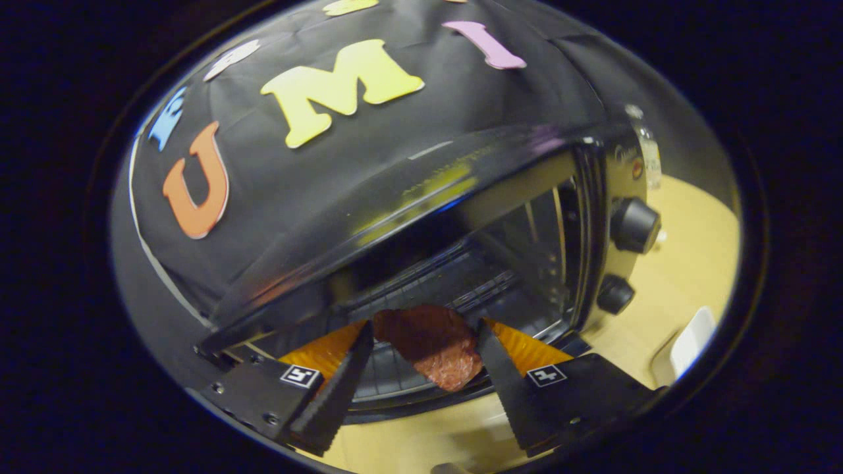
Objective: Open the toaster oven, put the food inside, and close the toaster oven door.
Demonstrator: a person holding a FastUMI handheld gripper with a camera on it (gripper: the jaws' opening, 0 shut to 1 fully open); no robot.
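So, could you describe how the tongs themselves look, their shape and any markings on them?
The tongs have two long, wedge-shaped fingers that narrow toward the tips, with ridged, toothed inner edges. Each finger sits on a dark, blocky mount fixed with small screws, and each mount bears a square black-and-white marker. No cables are visible.

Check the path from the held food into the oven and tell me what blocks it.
Nothing visible does. The gripper holds the reddish food between its fingers at the toaster oven mouth; the door is open and the wire rack just beyond looks bare.
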